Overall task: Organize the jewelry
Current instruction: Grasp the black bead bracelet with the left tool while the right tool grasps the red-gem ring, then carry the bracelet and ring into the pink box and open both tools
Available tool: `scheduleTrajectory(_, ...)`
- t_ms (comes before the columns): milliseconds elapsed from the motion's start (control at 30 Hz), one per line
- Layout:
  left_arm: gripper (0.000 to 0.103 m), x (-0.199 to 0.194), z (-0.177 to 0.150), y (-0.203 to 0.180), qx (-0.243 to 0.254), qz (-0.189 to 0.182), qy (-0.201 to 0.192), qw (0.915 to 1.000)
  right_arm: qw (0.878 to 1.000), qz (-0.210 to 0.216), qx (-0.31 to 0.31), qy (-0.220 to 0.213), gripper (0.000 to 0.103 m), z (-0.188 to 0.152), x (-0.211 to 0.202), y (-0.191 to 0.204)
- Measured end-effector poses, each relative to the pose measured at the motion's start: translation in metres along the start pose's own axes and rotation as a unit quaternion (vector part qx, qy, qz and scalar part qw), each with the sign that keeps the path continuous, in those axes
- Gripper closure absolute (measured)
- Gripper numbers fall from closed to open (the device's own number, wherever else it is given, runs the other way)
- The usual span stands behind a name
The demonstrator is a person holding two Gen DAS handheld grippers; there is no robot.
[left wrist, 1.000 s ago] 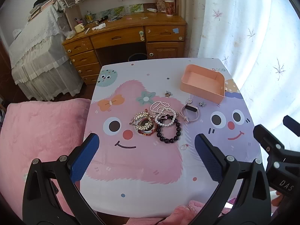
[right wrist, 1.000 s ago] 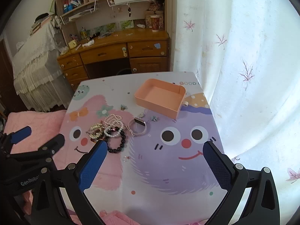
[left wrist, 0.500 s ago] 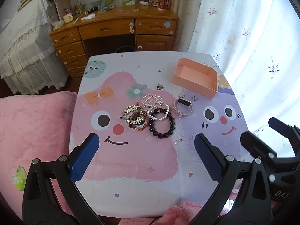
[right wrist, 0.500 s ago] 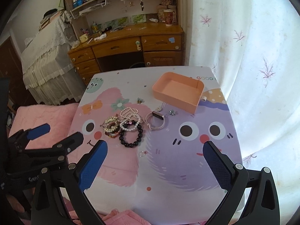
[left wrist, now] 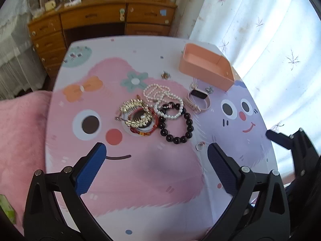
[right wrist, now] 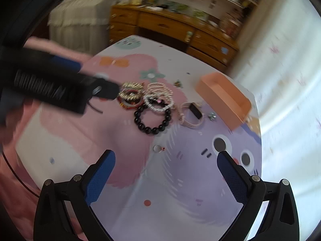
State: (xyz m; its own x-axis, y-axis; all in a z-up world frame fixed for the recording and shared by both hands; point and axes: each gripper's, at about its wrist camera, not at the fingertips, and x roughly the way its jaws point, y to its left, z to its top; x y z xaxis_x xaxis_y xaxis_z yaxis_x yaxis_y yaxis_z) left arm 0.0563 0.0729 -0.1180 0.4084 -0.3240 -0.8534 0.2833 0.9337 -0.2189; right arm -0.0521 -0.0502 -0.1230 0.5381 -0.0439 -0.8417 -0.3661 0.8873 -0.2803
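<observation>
The jewelry sits bunched near the middle of the table (left wrist: 66, 166): a black bead bracelet (left wrist: 176, 125) touching a pearl bracelet (left wrist: 169, 108), with a gold and red bangle pile (left wrist: 138, 116) just beside them toward the left edge. A watch (left wrist: 198, 99) lies between the beads and the peach tray (left wrist: 206, 68) (which stands near the far right corner). A small ring (right wrist: 158, 148) rests alone toward the near edge. Left gripper (left wrist: 154, 160) and right gripper (right wrist: 165, 168) both gape wide, holding nothing.
</observation>
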Motion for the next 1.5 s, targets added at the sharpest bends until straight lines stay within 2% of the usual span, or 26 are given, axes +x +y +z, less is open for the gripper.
scheduleTrajectory(67, 0.006, 0.020, 0.003, 0.002, -0.016, -0.016, 0.016, 0.9996, 1.000, 0.011, -0.023, -0.001, 0.001, -0.009, 0.021, 0.012)
scheduleTrajectory(167, 0.017, 0.053, 0.007, 0.001, -0.040, -0.032, 0.043, 0.9978, 0.999, 0.029, -0.027, -0.004, 0.007, -0.021, 0.049, 0.018)
scheduleTrajectory(233, 0.028, 0.071, 0.009, -0.001, -0.058, -0.030, 0.056, 0.9963, 0.999, 0.043, -0.019, -0.001, 0.014, -0.028, 0.066, 0.015)
scheduleTrajectory(333, 0.035, 0.100, 0.010, 0.000, -0.089, -0.025, 0.078, 0.9927, 0.999, 0.049, -0.019, 0.006, 0.029, -0.032, 0.088, 0.004)
scheduleTrajectory(400, 0.037, 0.110, 0.011, -0.004, -0.098, -0.023, 0.083, 0.9915, 0.998, 0.051, -0.020, 0.003, 0.031, -0.033, 0.098, 0.000)
scheduleTrajectory(500, 0.047, 0.126, 0.011, -0.009, -0.105, -0.009, 0.096, 0.9898, 0.998, 0.069, -0.010, 0.001, 0.036, -0.035, 0.108, -0.008)
scheduleTrajectory(667, 0.056, 0.137, 0.012, -0.017, -0.102, 0.014, 0.098, 0.9899, 0.996, 0.087, 0.005, 0.001, 0.043, -0.036, 0.119, -0.025)
scheduleTrajectory(700, 0.061, 0.138, 0.013, -0.018, -0.101, 0.016, 0.099, 0.9898, 0.996, 0.092, 0.013, 0.005, 0.044, -0.036, 0.123, -0.030)
scheduleTrajectory(800, 0.066, 0.142, 0.015, -0.022, -0.096, 0.031, 0.096, 0.9903, 0.993, 0.109, 0.040, 0.014, 0.052, -0.034, 0.131, -0.044)
scheduleTrajectory(867, 0.067, 0.145, 0.016, -0.026, -0.088, 0.045, 0.094, 0.9907, 0.991, 0.118, 0.054, 0.018, 0.061, -0.033, 0.136, -0.053)
scheduleTrajectory(967, 0.069, 0.144, 0.016, -0.031, -0.083, 0.060, 0.094, 0.9903, 0.990, 0.131, 0.053, 0.018, 0.068, -0.031, 0.140, -0.061)
scheduleTrajectory(1033, 0.081, 0.144, 0.016, -0.031, -0.086, 0.076, 0.093, 0.9890, 0.990, 0.131, 0.046, 0.017, 0.075, -0.031, 0.142, -0.064)
scheduleTrajectory(1067, 0.085, 0.145, 0.017, -0.030, -0.090, 0.075, 0.091, 0.9889, 0.990, 0.131, 0.044, 0.015, 0.077, -0.031, 0.143, -0.065)
scheduleTrajectory(1200, 0.088, 0.146, 0.019, -0.028, -0.095, 0.070, 0.083, 0.9895, 0.989, 0.138, 0.047, 0.013, 0.084, -0.031, 0.145, -0.072)
scheduleTrajectory(1233, 0.090, 0.146, 0.019, -0.029, -0.093, 0.066, 0.082, 0.9901, 0.989, 0.139, 0.053, 0.013, 0.087, -0.031, 0.144, -0.074)
scheduleTrajectory(1267, 0.090, 0.143, 0.016, -0.027, -0.093, 0.061, 0.081, 0.9905, 0.989, 0.137, 0.056, 0.014, 0.097, -0.032, 0.144, -0.076)
scheduleTrajectory(1300, 0.090, 0.143, 0.017, -0.027, -0.094, 0.056, 0.080, 0.9908, 0.989, 0.135, 0.056, 0.015, 0.099, -0.031, 0.144, -0.076)
scheduleTrajectory(1500, 0.091, 0.133, 0.008, -0.029, -0.082, 0.035, 0.070, 0.9935, 0.988, 0.138, 0.070, 0.021, 0.102, -0.032, 0.141, -0.074)
